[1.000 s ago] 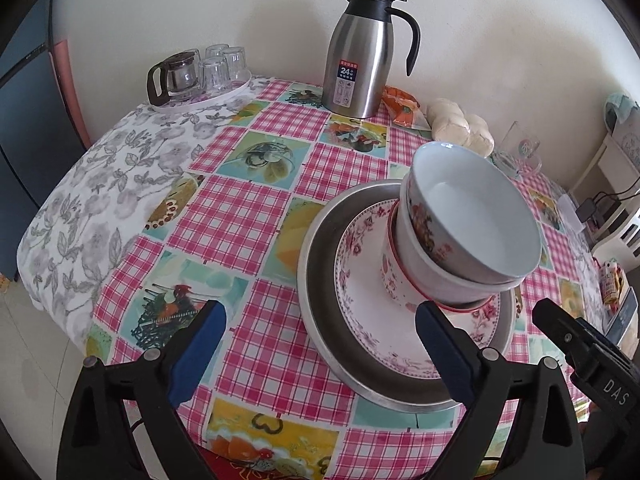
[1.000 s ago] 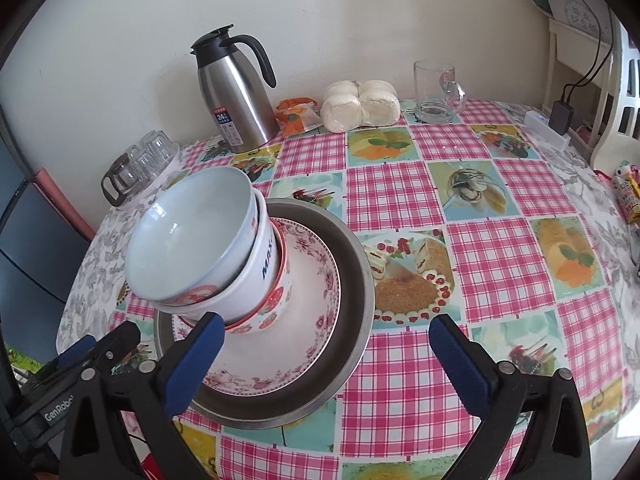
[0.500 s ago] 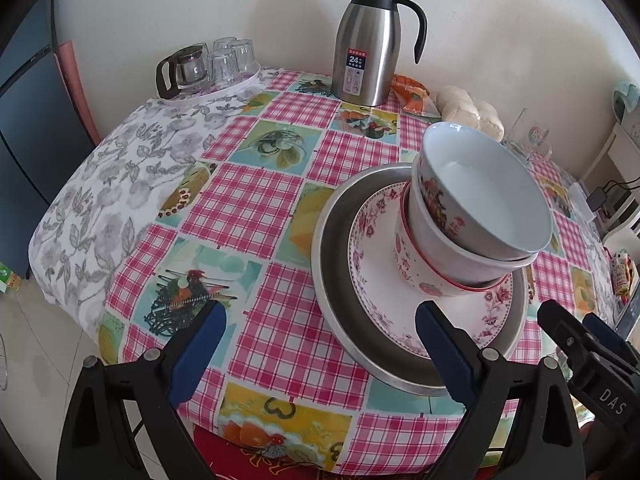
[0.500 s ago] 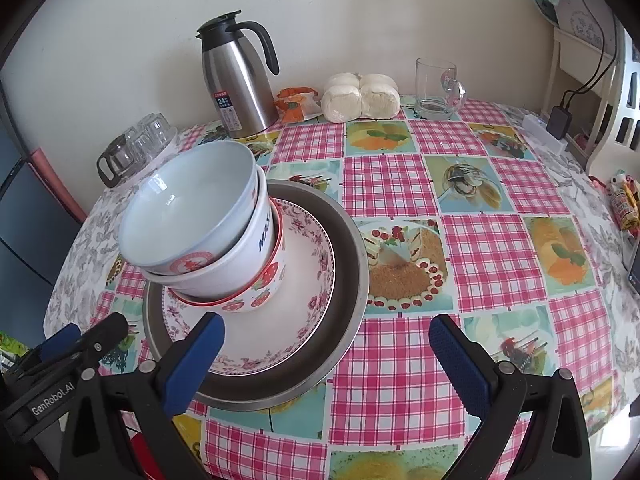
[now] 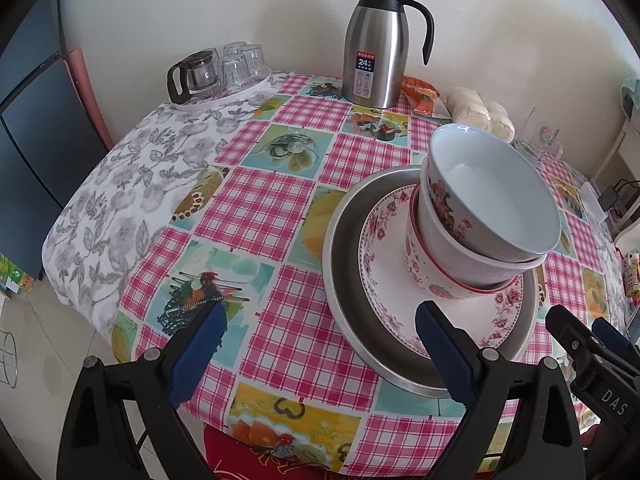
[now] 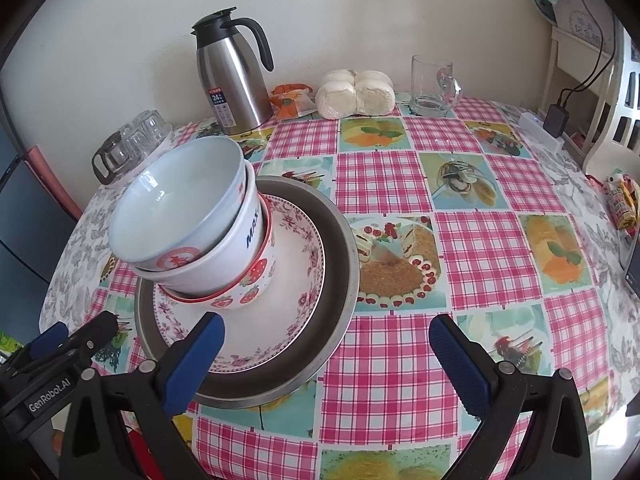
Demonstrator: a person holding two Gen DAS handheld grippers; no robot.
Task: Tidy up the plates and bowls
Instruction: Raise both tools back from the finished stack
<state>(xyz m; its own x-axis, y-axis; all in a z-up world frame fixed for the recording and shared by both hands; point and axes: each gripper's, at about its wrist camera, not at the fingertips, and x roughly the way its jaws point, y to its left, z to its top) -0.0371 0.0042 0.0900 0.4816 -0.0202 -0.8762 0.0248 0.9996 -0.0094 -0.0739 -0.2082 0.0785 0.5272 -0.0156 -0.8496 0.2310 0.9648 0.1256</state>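
Observation:
Three nested bowls (image 5: 488, 204) (image 6: 180, 216) stand tilted on a floral plate (image 5: 384, 276) (image 6: 292, 280), which lies in a wide metal dish (image 5: 340, 264) (image 6: 340, 240) on the checked tablecloth. My left gripper (image 5: 320, 344) is open and empty, held near the table's front edge, left of the stack. My right gripper (image 6: 328, 352) is open and empty, in front of the dish's right side. Each gripper shows at the edge of the other's view.
A steel thermos jug (image 5: 376, 48) (image 6: 232, 80) stands at the back. A tray of glasses and a small pot (image 5: 216, 76) sits back left. Wrapped buns (image 6: 356, 92), a snack packet (image 6: 292, 100) and a glass mug (image 6: 434, 80) line the wall. A white shelf (image 6: 600, 80) is at right.
Both grippers have drawn back and up from the stack, so the table looks smaller. Dishes have not moved. Both stay open.

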